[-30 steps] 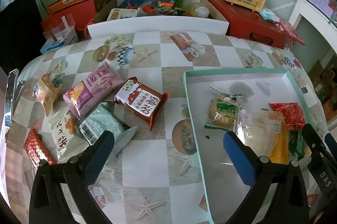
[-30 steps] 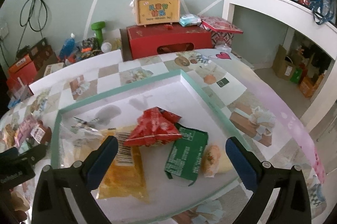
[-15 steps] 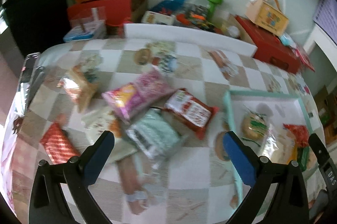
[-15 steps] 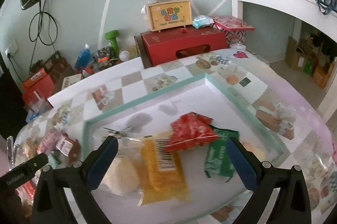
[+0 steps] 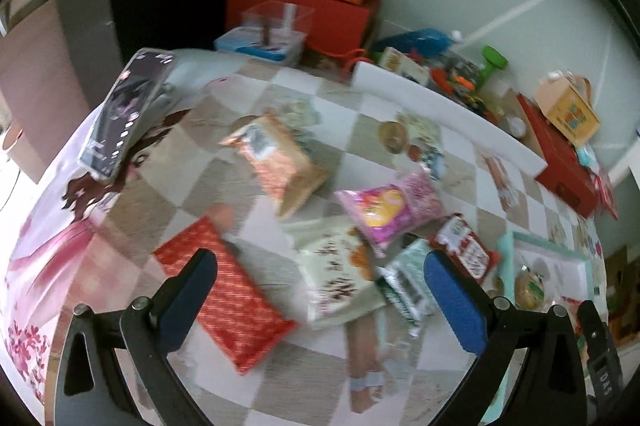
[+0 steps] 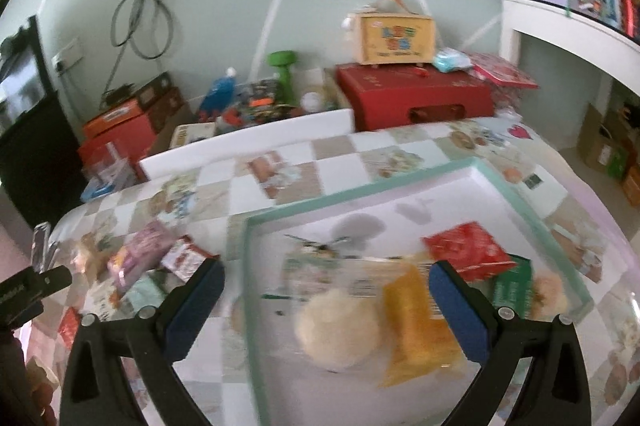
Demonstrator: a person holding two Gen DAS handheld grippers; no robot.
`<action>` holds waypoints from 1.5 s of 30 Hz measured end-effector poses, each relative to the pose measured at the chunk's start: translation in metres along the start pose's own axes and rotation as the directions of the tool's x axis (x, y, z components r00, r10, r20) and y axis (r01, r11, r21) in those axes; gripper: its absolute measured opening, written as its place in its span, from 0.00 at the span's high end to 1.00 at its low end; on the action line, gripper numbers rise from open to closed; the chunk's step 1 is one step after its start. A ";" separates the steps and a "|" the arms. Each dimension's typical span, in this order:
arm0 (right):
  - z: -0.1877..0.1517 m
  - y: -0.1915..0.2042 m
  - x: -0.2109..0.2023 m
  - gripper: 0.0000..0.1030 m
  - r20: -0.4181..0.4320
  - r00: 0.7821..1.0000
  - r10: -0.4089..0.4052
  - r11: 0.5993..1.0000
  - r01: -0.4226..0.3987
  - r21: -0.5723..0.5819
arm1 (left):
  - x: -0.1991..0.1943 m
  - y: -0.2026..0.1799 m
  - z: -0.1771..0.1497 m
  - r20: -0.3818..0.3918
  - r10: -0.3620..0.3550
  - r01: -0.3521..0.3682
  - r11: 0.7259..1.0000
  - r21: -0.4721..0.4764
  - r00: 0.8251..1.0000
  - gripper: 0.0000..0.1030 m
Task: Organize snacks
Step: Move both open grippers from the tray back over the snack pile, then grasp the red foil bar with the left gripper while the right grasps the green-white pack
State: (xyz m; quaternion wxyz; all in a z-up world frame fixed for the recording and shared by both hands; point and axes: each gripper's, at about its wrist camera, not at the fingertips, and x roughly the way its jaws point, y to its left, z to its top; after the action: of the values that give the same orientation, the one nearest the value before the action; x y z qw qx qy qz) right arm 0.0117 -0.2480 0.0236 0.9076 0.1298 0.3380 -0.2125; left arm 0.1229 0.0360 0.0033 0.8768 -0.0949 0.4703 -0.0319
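tray (image 6: 436,182) with mint-green rim on checkered tablecloth (image 6: 332,158), holding round pale bun in clear wrap (image 6: 338,330), yellow packet (image 6: 416,322), red packet (image 6: 466,252), green packet (image 6: 514,286) and small bun at 3 o'clock (image 6: 550,296). right gripper (image 6: 326,310) above tray's near-left corner, jaws wide apart, holding nothing. from left wrist only: loose snacks outside tray, namely red patterned packet (image 5: 228,294) at 7 o'clock, white packet (image 5: 338,272), orange-tan bag (image 5: 276,162) at 11 o'clock, pink bag (image 5: 390,206), pale green packet (image 5: 404,286), red-white packet (image 5: 466,250); phone (image 5: 124,114) at 10 o'clock near table edge. left gripper (image 5: 318,300) over red patterned and white packets, jaws apart, empty. from right wrist only: tray's full contents; red box (image 6: 412,96) with yellow carry case (image 6: 394,34) on top at 12 o'clock.
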 end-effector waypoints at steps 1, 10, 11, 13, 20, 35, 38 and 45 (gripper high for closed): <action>0.000 0.007 0.001 0.00 -0.002 1.000 0.016 1.000 -0.016 -0.014 | 0.001 0.005 0.000 -0.003 0.009 -0.009 1.000 -0.011 1.000 0.00; -0.017 0.082 0.019 0.00 -0.079 0.977 0.197 0.969 -0.207 -0.135 | 0.011 0.041 -0.001 -0.058 0.073 -0.077 0.994 -0.072 0.996 0.00; -0.020 0.090 0.023 0.00 -0.092 0.973 0.210 0.963 -0.222 -0.151 | 0.014 0.043 -0.001 -0.067 0.075 -0.080 0.994 -0.078 0.995 0.00; -0.026 0.104 0.029 0.00 -0.117 0.968 0.222 0.953 -0.241 -0.182 | 0.021 0.048 -0.003 -0.094 0.077 -0.086 0.992 -0.095 0.993 0.00; -0.044 0.138 0.051 0.00 -0.181 0.954 0.240 0.916 -0.284 -0.283 | 0.043 0.058 -0.009 -0.173 0.112 -0.134 0.984 -0.120 0.978 0.00; -0.051 0.158 0.077 0.18 -0.236 0.950 0.206 0.887 -0.283 -0.364 | 0.063 0.061 -0.018 -0.222 0.110 -0.139 0.983 -0.121 0.969 0.21; -0.052 0.161 0.081 0.22 -0.245 0.947 0.207 0.883 -0.288 -0.370 | 0.064 0.054 -0.018 -0.218 0.116 -0.139 0.986 -0.092 0.969 0.31; -0.054 0.163 0.084 0.26 -0.265 0.940 0.214 0.877 -0.305 -0.372 | 0.071 0.030 -0.012 -0.223 0.074 -0.083 0.996 -0.034 0.972 0.37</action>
State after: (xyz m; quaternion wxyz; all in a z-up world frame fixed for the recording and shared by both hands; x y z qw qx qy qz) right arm 0.1162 -0.1095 -0.0580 0.8926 0.0044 0.4508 0.0022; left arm 0.1517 0.0531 -0.0674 0.8171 -0.0911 0.5692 0.0026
